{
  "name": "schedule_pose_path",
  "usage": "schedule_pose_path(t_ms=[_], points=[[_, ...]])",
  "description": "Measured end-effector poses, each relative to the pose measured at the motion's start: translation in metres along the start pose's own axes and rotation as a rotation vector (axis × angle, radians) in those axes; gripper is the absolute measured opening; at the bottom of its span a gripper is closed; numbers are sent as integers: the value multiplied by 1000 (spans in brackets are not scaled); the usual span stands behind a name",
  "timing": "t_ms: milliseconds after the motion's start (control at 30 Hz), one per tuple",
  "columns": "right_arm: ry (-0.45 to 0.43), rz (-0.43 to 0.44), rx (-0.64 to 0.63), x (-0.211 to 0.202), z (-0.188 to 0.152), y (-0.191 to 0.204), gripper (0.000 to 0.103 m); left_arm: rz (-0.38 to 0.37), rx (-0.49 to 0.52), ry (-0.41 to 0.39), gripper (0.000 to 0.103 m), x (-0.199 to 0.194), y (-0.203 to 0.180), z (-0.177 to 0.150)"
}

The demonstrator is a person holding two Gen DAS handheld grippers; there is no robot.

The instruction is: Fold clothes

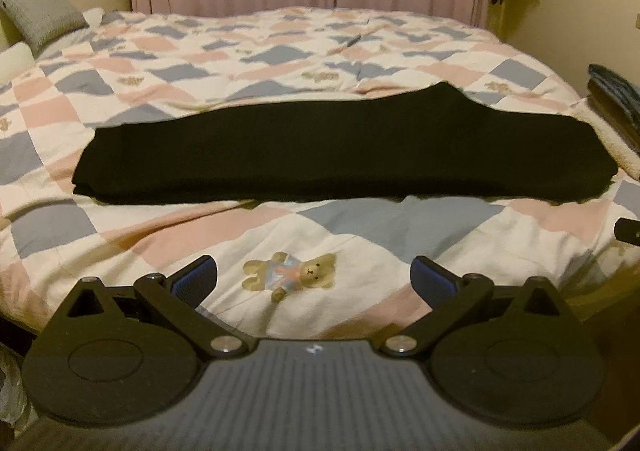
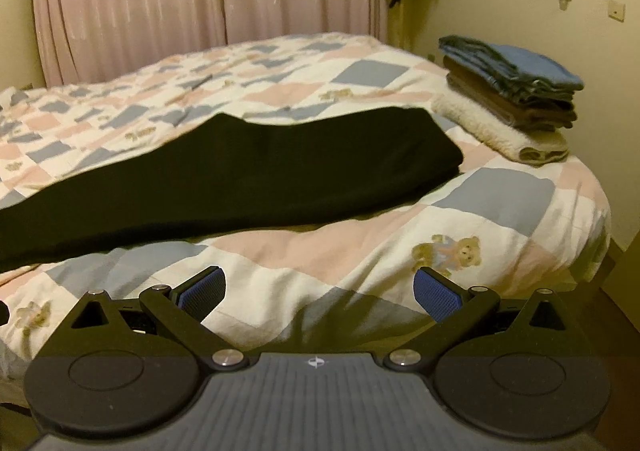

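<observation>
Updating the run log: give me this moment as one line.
left gripper: open, empty | right gripper: open, empty | black garment: flat on quilt, untouched | folded stack: bed corner

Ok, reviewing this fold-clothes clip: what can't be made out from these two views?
- Long black folded garment: its type and layers, lost in dark blurred cloth; right wrist view's left edge cuts one end.
- Stack of folded blue, brown and cream clothes: cut by left wrist view's right edge.
- Grey knitted cushion: outside the right wrist view.
</observation>
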State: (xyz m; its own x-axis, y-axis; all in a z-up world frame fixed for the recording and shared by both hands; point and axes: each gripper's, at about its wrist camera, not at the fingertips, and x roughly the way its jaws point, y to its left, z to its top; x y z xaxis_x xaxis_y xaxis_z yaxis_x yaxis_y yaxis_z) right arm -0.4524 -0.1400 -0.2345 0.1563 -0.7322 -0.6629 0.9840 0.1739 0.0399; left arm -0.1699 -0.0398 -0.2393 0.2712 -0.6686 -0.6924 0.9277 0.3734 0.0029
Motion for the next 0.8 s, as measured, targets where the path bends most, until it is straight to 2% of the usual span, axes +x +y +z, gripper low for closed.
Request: schedule_pose_path(t_ms=[467, 800], points=[[96, -16, -57, 73, 27, 26, 103, 9, -73, 66, 102, 59, 26, 28], [134, -21, -68, 102, 34, 35, 103, 33, -94, 100, 102, 85, 39, 37]])
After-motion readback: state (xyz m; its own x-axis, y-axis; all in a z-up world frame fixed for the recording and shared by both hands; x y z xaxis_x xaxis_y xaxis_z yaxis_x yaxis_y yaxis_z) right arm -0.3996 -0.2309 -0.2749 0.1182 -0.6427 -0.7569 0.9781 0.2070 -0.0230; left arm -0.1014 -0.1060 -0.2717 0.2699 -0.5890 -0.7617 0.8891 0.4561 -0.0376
